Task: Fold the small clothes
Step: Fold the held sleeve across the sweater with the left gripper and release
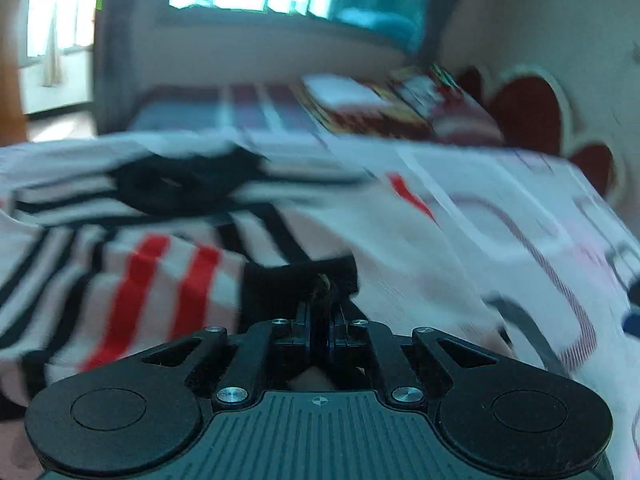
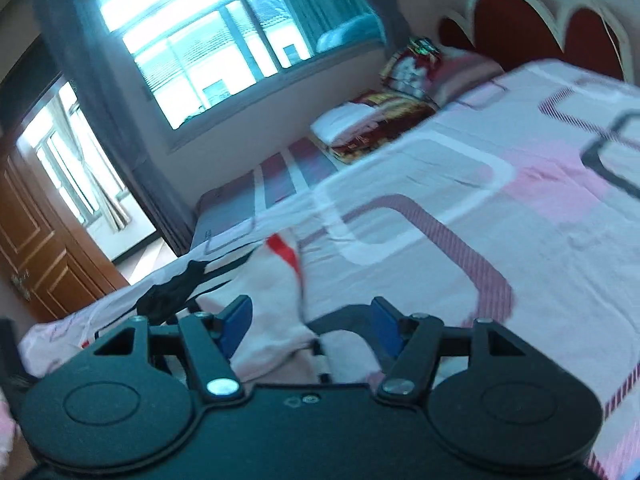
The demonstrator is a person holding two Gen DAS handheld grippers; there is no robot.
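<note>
A small white garment with black and red stripes [image 1: 152,248] lies crumpled on the bed. My left gripper [image 1: 320,300] is shut on the garment's black hem [image 1: 288,280]. In the right wrist view the same garment [image 2: 268,300] lies between the blue pads [image 2: 236,320] of my right gripper [image 2: 312,320], which is open with the cloth between its fingers, not clamped. The left wrist view is blurred by motion.
The bed is covered by a pink and white patterned sheet [image 2: 500,208]. Folded blankets and a pillow [image 2: 376,120] lie at the far end by the red headboard [image 2: 520,16]. A window [image 2: 224,40] and a wooden door [image 2: 36,248] are beyond the bed.
</note>
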